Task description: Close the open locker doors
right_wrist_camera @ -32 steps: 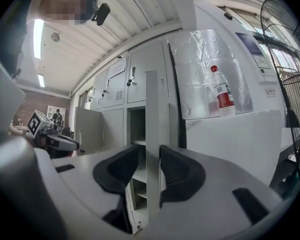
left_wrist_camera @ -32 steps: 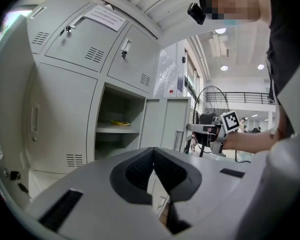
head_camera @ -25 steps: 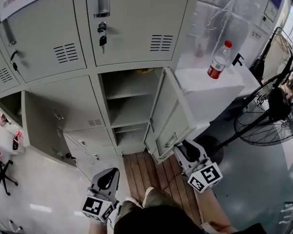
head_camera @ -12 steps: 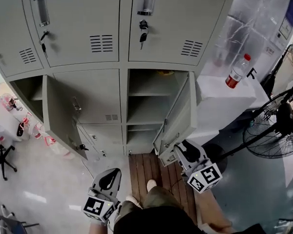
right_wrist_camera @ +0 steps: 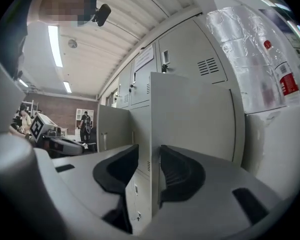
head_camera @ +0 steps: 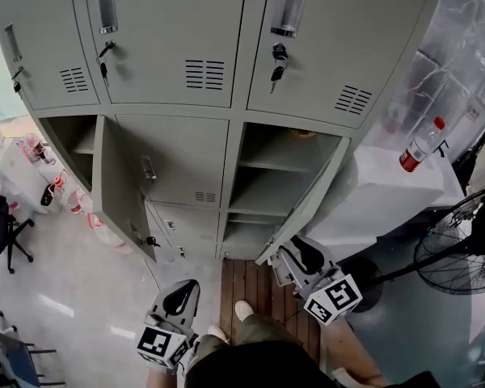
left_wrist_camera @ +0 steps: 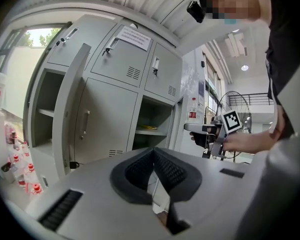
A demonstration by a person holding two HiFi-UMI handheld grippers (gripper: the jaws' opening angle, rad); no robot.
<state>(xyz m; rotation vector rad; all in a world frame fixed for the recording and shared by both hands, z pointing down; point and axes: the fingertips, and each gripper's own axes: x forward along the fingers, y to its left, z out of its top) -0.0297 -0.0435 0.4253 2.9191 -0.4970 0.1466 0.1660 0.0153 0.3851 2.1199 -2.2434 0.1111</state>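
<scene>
Right gripper (right_wrist_camera: 149,170) first: the jaws sit a good way apart with the free edge of the right-hand locker door (right_wrist_camera: 190,114) standing upright in the gap. The right-side pad (right_wrist_camera: 177,171) looks like it's on the door's outer face, or a hair off it. I honestly can't call it, because the wide lens squashes everything there. There's daylight between the other pad and the edge, so I'd say it's straddling the door, not pinching it.

The left gripper (left_wrist_camera: 154,169) has its jaws fully together with nothing in them. It hangs low in front of the lockers, well apart from any door.

Moving outward, the head view shows two doors to deal with. The right one (head_camera: 307,204) swings out from the compartment with the shelves (head_camera: 275,192), its free end just by the right gripper. The left one (head_camera: 121,184) stands open from the far-left column of the locker bank (head_camera: 178,55). The rest look shut, keys dangling in the upper ones.

As for handling, these look like thin painted sheet steel, so I'd guess they're stiff, light on the hinges and pretty slick. There's no real point in clamping them. I'd push flat on the outer face near the free edge, far from the hinge, and ease off before it clangs.

A water bottle (head_camera: 420,145) stands on the white bench (head_camera: 388,192) to the right, clear of the door's swing.
</scene>
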